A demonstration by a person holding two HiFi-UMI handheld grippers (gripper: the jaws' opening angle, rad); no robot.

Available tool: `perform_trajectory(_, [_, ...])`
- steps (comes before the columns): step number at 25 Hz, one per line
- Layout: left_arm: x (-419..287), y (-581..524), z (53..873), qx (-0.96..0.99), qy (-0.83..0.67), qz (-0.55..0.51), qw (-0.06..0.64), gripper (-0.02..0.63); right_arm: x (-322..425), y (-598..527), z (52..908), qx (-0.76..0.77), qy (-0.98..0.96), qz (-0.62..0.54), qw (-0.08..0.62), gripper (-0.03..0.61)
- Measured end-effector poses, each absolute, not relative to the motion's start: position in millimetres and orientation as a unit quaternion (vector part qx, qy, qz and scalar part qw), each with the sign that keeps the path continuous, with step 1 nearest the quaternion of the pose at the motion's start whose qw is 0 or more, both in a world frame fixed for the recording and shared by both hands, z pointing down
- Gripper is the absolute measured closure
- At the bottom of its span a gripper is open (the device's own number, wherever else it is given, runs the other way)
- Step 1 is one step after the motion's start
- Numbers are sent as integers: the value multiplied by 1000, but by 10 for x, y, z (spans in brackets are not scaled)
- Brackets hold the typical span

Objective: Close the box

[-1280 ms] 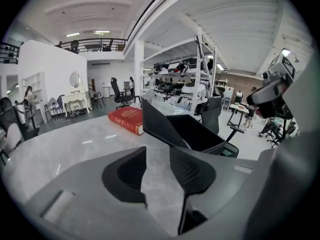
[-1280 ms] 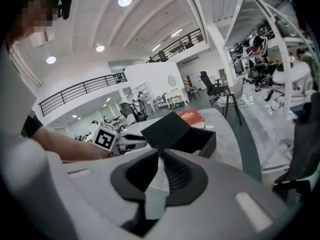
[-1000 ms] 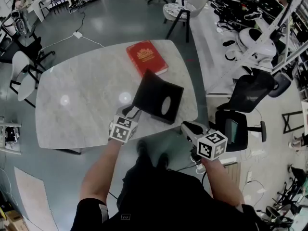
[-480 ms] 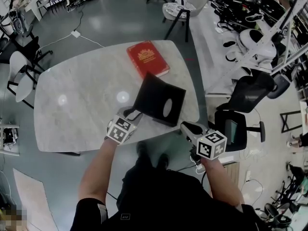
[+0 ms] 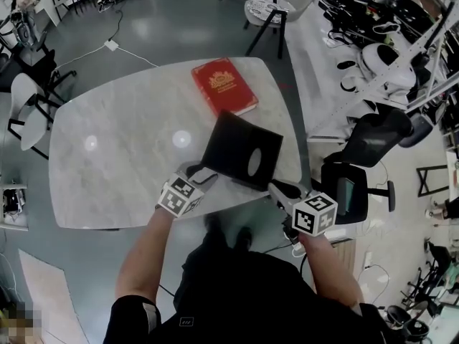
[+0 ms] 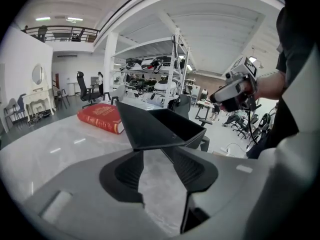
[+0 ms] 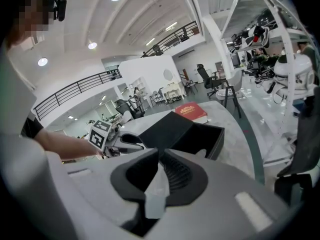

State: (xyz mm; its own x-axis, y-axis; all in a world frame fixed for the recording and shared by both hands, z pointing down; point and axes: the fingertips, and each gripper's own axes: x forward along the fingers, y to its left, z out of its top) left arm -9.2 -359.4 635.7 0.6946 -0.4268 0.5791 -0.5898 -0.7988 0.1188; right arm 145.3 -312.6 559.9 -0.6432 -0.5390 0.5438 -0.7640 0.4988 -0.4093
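Observation:
A black box (image 5: 252,162) stands on the marble table (image 5: 122,156) near its front right edge, its lid (image 5: 228,143) raised and tilted. My left gripper (image 5: 200,172) is at the lid's near left corner. Its jaws are opening, and in the left gripper view the lid (image 6: 150,129) starts just beyond the left gripper (image 6: 152,151), with only table between the pads. My right gripper (image 5: 277,189) hovers off the table's front edge by the box's right corner. It is shut on nothing, pointing at the box (image 7: 192,131) in the right gripper view.
A red book (image 5: 224,86) lies on the table behind the box. A black office chair (image 5: 369,143) stands right of the table, with white chairs (image 5: 27,110) at the left. The person's legs are under the table's front edge.
My left gripper's jaws have widened and its tips have drawn slightly back from the lid's corner. The lid stays raised. My right gripper has barely moved.

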Motion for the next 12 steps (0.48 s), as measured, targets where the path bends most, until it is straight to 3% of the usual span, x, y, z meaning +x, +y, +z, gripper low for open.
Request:
perform_trajectory(7, [-34,-3806,6069,899,-344,183,200,437,1422,-3150,5599,383,-847,325,174,552])
perform_trajectory(12, [219,-3797,5817,895,-370,166,187,522,1548,-3099,5523,388,-847,324,165,552])
